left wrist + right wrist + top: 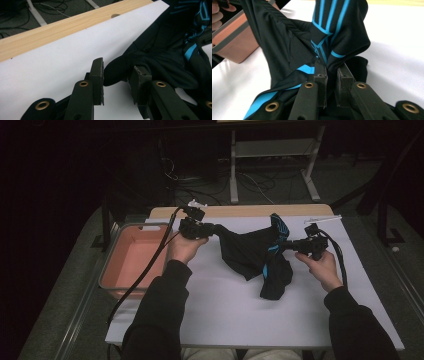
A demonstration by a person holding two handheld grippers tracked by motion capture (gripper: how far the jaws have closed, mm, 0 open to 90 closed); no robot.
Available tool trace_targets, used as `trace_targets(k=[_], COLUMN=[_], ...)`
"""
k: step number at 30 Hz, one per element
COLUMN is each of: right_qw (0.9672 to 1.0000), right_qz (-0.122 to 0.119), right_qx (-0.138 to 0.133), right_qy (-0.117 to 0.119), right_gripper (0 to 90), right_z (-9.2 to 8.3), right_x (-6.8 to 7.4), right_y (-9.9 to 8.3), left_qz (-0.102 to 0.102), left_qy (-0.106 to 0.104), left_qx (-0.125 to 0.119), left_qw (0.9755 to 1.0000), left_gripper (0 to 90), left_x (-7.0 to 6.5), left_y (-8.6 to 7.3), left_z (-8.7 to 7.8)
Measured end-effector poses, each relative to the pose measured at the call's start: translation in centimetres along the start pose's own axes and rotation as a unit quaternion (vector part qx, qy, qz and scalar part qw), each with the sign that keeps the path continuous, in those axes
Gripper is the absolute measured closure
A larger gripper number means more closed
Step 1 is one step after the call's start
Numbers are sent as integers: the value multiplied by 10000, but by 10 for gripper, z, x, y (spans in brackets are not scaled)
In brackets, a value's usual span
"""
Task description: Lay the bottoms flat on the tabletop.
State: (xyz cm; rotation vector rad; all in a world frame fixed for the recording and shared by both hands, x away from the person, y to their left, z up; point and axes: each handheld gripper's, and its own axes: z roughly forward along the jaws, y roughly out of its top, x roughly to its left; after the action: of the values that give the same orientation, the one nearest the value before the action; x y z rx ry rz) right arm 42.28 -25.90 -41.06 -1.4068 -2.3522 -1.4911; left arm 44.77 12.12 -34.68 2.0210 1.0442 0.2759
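No readable text anywhere.
The black garment (250,252) bears only blue stripes, no letters; the table (225,315) and pink bin (131,254) carry no labels.

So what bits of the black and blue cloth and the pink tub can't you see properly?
- Black cloth, high view: too dim and bunched to tell what garment it is.
- Cloth, left gripper view: the right and top edges cut it off.
- Cloth between the right gripper jaws: hidden by them.
- Pink tub, right gripper view: the cloth and the left edge hide most of it.
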Motion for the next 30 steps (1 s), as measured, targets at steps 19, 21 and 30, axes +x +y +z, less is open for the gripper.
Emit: trace_targets(k=[19,21,30], right_qw=[9975,9968,9925], right_qz=[569,621,1041], right_qx=[57,46,-70], right_qy=[-406,-507,-641], right_gripper=[799,796,778], right_z=[-2,-6,-19], right_x=[-52,-56,-77], right_y=[-12,-14,-27], left_qz=[-890,-953,-1280], left_qy=[-286,-128,-282], left_qx=[-189,-130,-160], left_qw=[9954,9953,9912], left_gripper=[620,569,496], left_x=[21,22,21], left_y=[-26,-30,-48], left_z=[85,87,79])
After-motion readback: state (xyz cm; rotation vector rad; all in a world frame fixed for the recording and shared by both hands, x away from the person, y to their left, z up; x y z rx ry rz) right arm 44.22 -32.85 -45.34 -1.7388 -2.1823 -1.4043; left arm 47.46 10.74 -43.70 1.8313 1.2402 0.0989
